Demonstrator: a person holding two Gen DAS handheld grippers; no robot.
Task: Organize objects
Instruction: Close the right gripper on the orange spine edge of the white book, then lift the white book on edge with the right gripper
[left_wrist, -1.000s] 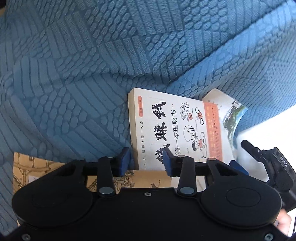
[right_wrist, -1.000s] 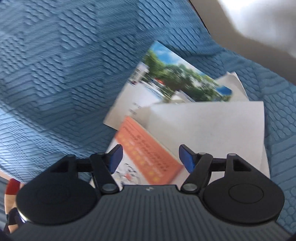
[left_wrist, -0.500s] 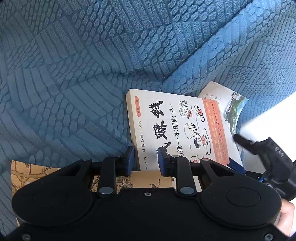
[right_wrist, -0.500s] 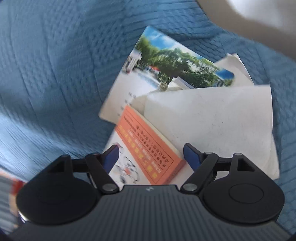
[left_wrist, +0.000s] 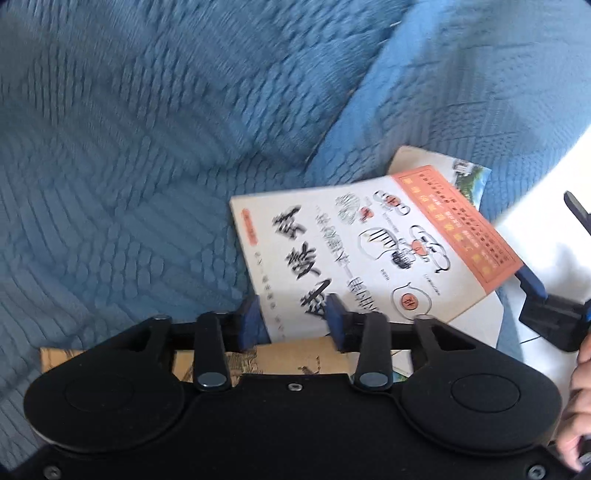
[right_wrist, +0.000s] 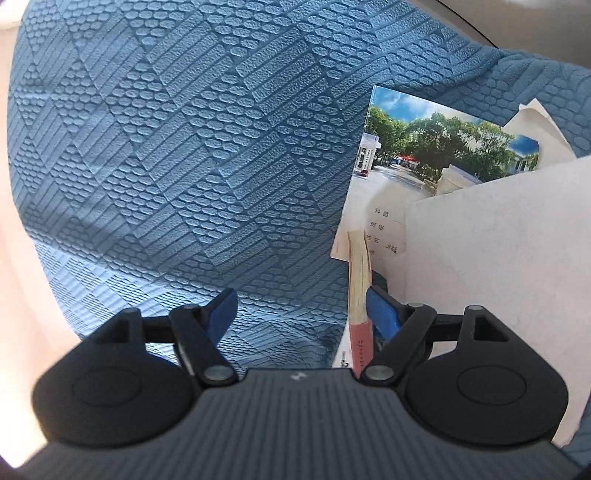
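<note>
Step in hand: raising the book (left_wrist: 369, 258) off the blue cover (left_wrist: 147, 147) so it can be squared up with the other papers. Judged as early in the tidy, since nothing is stacked yet.

Book position: lying tilted on the cover, orange band toward the far right. In the right wrist view it is seen edge-on (right_wrist: 358, 269), page block upright.

Left gripper (left_wrist: 294, 320): jaws just been opening, now partly apart. Near corner of the book seen between the pads, no press on it visible, so read as open and not gripping.

Right gripper (right_wrist: 299, 297): jaws also been opening, now wide. Book edge touching the inner face of one pad only, other pad well apart from it. Propping the book, not clamping it.

Next move calls for:
- closing the right jaws across the book's thickness, with the free pad brought in from the cover side
- keeping the left pads clear of the corner, or re-gripping it squarely; a half-hold could let the book slip flat again
- watching the loose sheet just beside the book, likely to drag along

Count:
- white-cover book: 1
- photo booklet (right_wrist: 424, 155): 1, under and behind the book
- tan printed booklet (left_wrist: 295, 354): 1, below the left gripper
- white sheet (right_wrist: 498, 277): 1 large, plus a second corner (right_wrist: 535, 118) behind, so at least 2
- grippers: 2
- hand (left_wrist: 580, 406): 1 in view, at the frame edge
</note>
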